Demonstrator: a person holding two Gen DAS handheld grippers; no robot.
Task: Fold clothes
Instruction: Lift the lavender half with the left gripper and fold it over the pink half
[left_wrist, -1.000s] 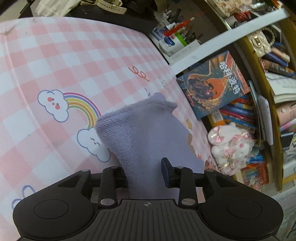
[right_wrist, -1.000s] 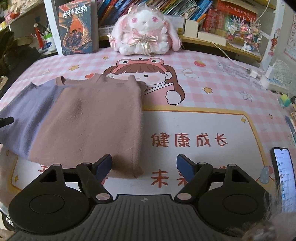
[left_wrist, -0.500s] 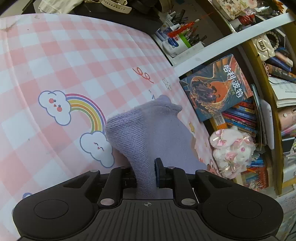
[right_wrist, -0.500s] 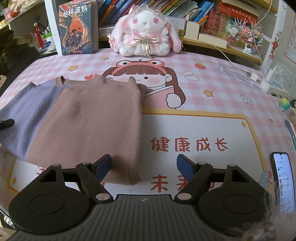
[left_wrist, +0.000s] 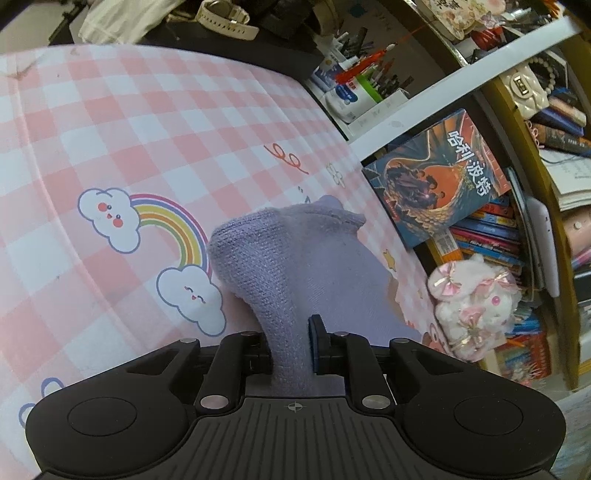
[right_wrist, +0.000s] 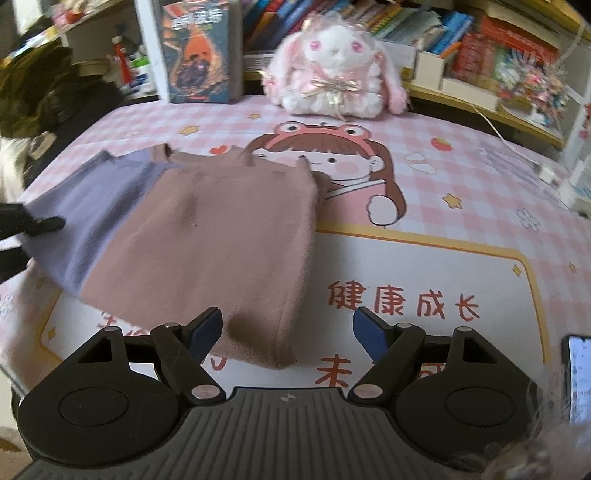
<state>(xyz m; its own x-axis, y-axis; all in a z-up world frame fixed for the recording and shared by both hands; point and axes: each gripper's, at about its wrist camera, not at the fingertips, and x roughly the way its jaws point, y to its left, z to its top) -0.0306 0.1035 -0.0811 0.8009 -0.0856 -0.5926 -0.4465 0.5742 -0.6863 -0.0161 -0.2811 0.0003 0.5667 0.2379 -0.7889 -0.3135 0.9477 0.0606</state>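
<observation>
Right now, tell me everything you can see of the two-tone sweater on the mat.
The sweater is a soft, fuzzy knit, dusty pink with a lavender section at the robot's left. It lies mostly flat on the cartoon-printed mat, neckline toward the plush rabbit. The left gripper has just closed on its bunched, lifted lavender edge. The right gripper stands open over the near pink corner.

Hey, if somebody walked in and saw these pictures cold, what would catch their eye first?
Probably the two-tone garment, dusty pink with a lavender side, spread flat on the pink checked cartoon mat. Next, the left hand-held gripper, whose jaws have just been closing, now pinching the lavender edge into a raised fold, while the right hand-held gripper hangs open over the pink corner. At the mat's far edge sits a white and pink plush rabbit.
</observation>
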